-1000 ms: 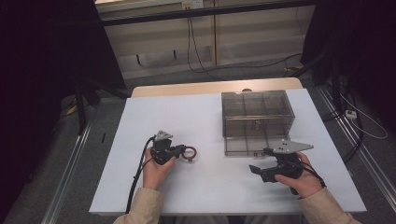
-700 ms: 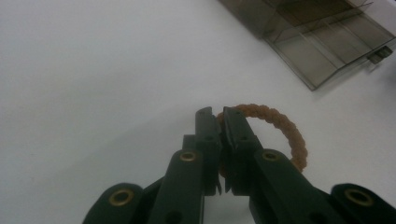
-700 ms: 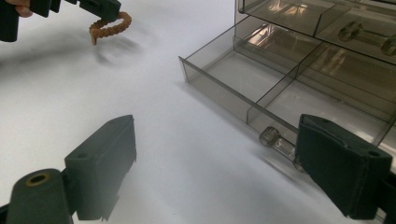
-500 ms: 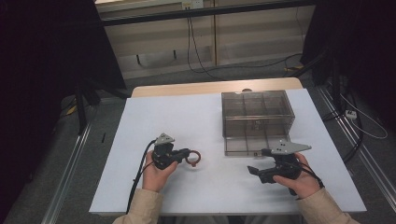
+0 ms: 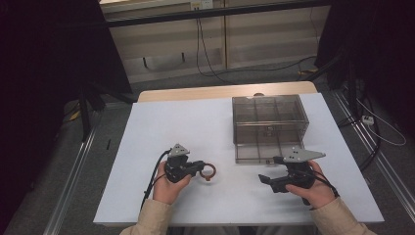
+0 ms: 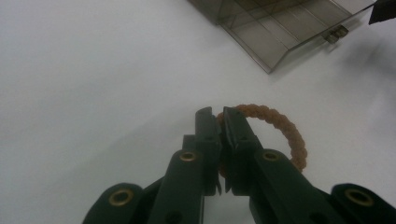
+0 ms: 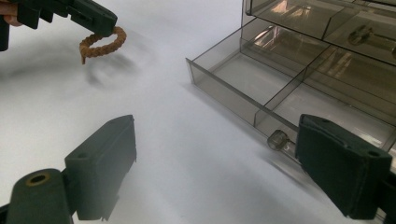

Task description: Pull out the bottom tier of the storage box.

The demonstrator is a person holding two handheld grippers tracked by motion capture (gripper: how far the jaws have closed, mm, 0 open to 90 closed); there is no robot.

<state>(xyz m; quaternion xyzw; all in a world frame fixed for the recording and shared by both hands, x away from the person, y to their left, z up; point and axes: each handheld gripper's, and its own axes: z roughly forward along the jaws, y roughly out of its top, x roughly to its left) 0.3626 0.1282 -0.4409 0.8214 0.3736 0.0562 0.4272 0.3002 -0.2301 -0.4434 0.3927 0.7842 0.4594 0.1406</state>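
A: Where is the braided ring (image 6: pixel 275 126)?

B: Pinched in the left gripper (image 6: pixel 218 122), fingers clenched on its rim, lifted just above the white worktop (image 5: pixel 161 127).

A: And the right gripper (image 7: pixel 215 163)?

B: Fingers released, wide apart, holding nothing, beside the open drawer (image 7: pixel 243 79) of the clear box (image 5: pixel 269 115).

We see a white table (image 5: pixel 161 127) with a wooden edge (image 5: pixel 195 92) at its far side, grey floor (image 5: pixel 63 156) around it, dark curtains (image 5: pixel 44 49) on both sides, and cables (image 5: pixel 205 54) trailing along beige wall panels (image 5: pixel 161 44) behind.
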